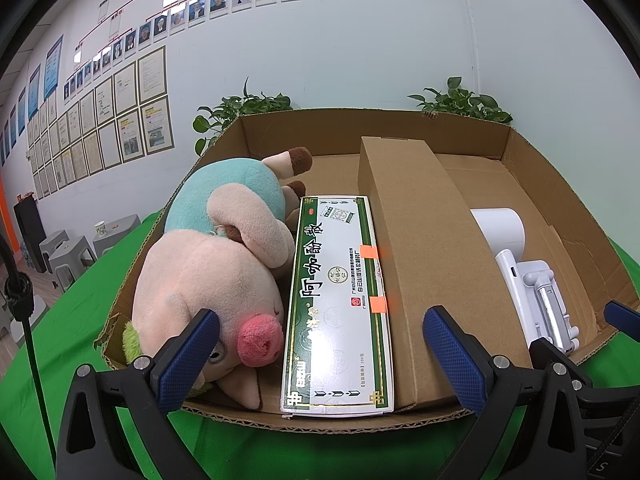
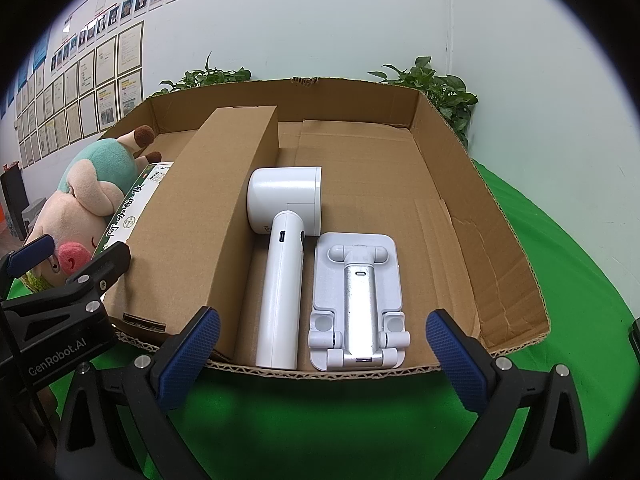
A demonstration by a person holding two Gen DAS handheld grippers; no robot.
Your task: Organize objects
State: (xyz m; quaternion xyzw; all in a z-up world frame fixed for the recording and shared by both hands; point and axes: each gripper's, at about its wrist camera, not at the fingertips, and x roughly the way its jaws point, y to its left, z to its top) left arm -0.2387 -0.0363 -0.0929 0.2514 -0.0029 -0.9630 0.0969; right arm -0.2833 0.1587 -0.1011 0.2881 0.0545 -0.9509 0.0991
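Both tools hang at the near rim of the shallow cardboard tray, and neither grips anything: the left gripper stands wide apart at the bottom of its view, and the right gripper is spread just as wide at the bottom of its own. Everything that looks sortable already lies inside the tray, side by side, with each long axis running from the lower edge of the frame toward the top, that is, straight away from the fingers. From frame left to right in the left wrist view there are the plush toy, the green-and-white medicine box touching it, and the long brown carton against the box. In the right wrist view the white handheld dryer, as it seems to be, lies just beside the carton, handle toward the camera, with the folded white phone stand beside it. The relation that matters: the stand and the dryer handle sit between the right gripper's fingers in its frame, so that hand is the nearer for them, while the medicine box sits centred before the left. The right portion of the tray floor is bare cardboard.
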